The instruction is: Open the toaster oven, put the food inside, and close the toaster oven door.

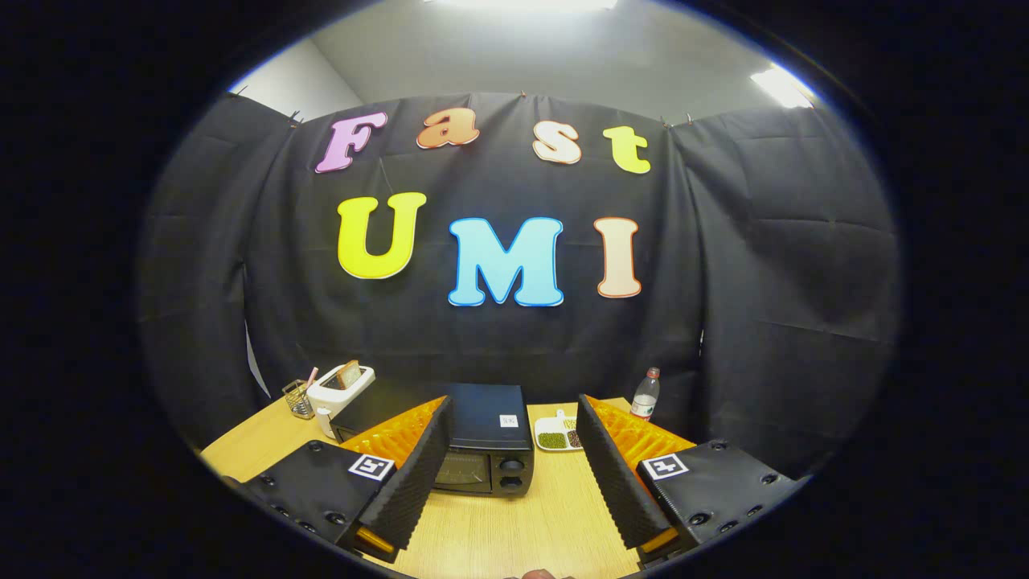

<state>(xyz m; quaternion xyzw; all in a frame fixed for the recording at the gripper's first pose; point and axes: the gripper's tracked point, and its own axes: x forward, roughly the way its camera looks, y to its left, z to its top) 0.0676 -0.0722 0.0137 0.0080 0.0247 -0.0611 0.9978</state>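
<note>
A black toaster oven (pixel 485 447) stands on the wooden table (pixel 514 523) with its glass door closed and two knobs on its right side. It sits beyond my fingertips, partly behind the left finger (pixel 418 474). My gripper (pixel 514 414) is open, well above the table, with nothing between its fingers. A small white plate (pixel 556 434) with green and dark food lies just right of the oven, between the oven and the right finger (pixel 615 474).
A white pop-up toaster (pixel 342 388) with a slice of bread stands at the back left, beside a wire holder (pixel 299 399). A plastic water bottle (pixel 645 394) stands at the back right. Black cloth walls close in the table.
</note>
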